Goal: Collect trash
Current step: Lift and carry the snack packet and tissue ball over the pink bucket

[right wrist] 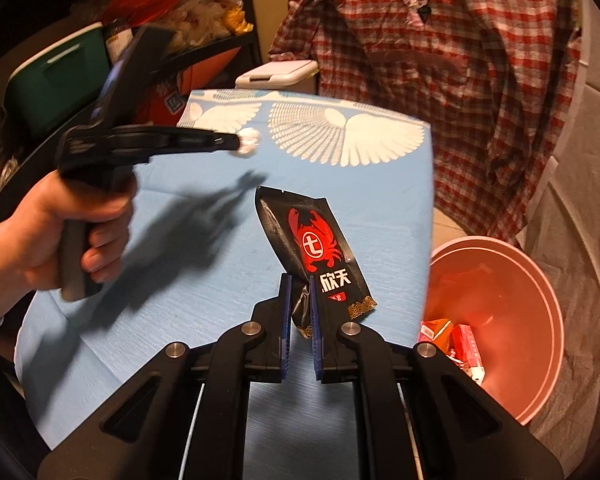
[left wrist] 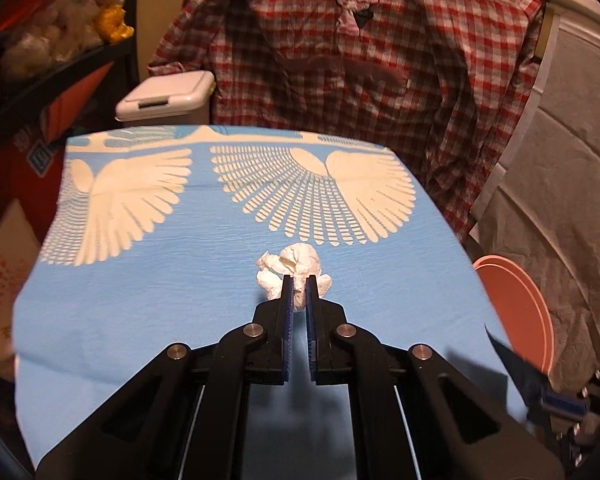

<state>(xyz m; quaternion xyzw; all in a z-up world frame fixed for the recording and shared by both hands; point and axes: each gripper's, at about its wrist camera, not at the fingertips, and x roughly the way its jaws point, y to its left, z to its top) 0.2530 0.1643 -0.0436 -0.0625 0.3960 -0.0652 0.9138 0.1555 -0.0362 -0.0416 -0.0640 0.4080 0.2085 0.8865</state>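
Now, step: both tools loaded, trash lifted off the table, carry to the bin pending
Left gripper: jaws clamped on the tissue, a crumpled white wad bulging out either side of the blue pads
Tissue, seen from right view: held at the tip of the left tool, clear of the cloth, its shadow cast below on the blue
Right gripper: jaws pinched on the lower left corner of the wrapper, black with a red crab, standing up tilted above the table
Bin: pink, on the floor just off the table's right edge, packets already inside
Next move, judged: swing right tool over the bin rim and let go; left must cross the whole table, wad is light and may snag on the pads
Pose: left hand wrapped on the pistol grip, tool reaching out level across the table; both tools angled down
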